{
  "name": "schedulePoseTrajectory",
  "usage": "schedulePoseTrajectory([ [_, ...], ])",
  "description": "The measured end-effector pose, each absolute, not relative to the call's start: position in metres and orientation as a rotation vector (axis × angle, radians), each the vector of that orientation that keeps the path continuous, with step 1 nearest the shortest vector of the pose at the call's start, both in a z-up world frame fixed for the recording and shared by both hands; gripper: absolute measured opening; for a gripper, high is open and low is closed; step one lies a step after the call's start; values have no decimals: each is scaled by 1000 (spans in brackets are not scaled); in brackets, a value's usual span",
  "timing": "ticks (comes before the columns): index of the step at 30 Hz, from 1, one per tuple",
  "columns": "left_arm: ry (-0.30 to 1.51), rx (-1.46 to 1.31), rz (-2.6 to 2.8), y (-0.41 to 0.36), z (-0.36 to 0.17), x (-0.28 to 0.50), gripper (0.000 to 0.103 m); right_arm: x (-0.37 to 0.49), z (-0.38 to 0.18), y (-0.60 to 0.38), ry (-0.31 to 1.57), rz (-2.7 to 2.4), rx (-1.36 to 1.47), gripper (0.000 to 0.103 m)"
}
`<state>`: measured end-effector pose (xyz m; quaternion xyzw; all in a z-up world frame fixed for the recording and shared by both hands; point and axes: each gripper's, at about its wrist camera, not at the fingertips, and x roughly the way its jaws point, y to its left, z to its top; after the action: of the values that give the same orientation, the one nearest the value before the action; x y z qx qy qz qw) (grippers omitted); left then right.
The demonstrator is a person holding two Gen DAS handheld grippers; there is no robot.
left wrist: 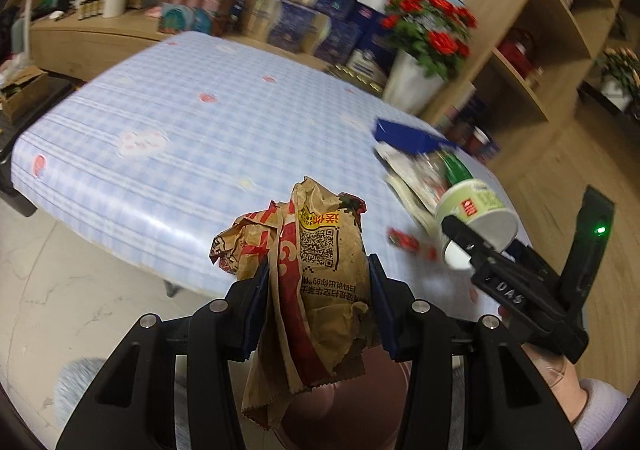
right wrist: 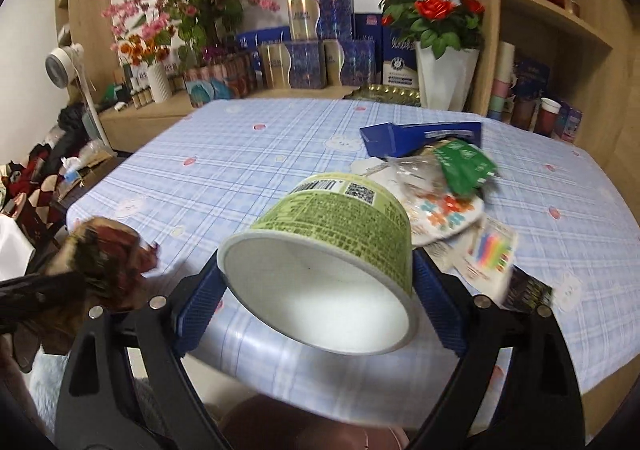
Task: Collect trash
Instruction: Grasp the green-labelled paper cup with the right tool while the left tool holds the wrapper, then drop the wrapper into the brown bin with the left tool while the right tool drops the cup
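My left gripper (left wrist: 318,290) is shut on a crumpled brown paper bag (left wrist: 320,270) with red print, held above the table's near edge. My right gripper (right wrist: 316,286) is shut on a green paper cup (right wrist: 332,250), tipped with its white inside facing the camera. The cup (left wrist: 476,214) and right gripper (left wrist: 480,246) also show at the right of the left wrist view. The bag (right wrist: 104,262) shows blurred at the left of the right wrist view. A pile of wrappers (right wrist: 452,190) lies on the table (right wrist: 240,170) with a blue-checked cloth: a flattened blue box (right wrist: 420,138), a green packet (right wrist: 464,166), printed papers.
A brownish round object (left wrist: 344,410) sits below both grippers at the table's near edge. Small red scraps (left wrist: 408,242) lie on the cloth. A white vase of red roses (right wrist: 444,62), boxes (right wrist: 320,50) and wooden shelves (right wrist: 560,50) stand behind the table.
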<state>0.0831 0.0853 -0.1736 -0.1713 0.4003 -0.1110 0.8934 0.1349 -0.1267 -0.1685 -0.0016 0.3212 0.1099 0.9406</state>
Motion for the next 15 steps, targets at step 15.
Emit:
schedulePoseTrajectory([
  [15, 970, -159, -508, -30, -216, 35, 46, 36, -159, -214, 594, 136, 108, 89],
])
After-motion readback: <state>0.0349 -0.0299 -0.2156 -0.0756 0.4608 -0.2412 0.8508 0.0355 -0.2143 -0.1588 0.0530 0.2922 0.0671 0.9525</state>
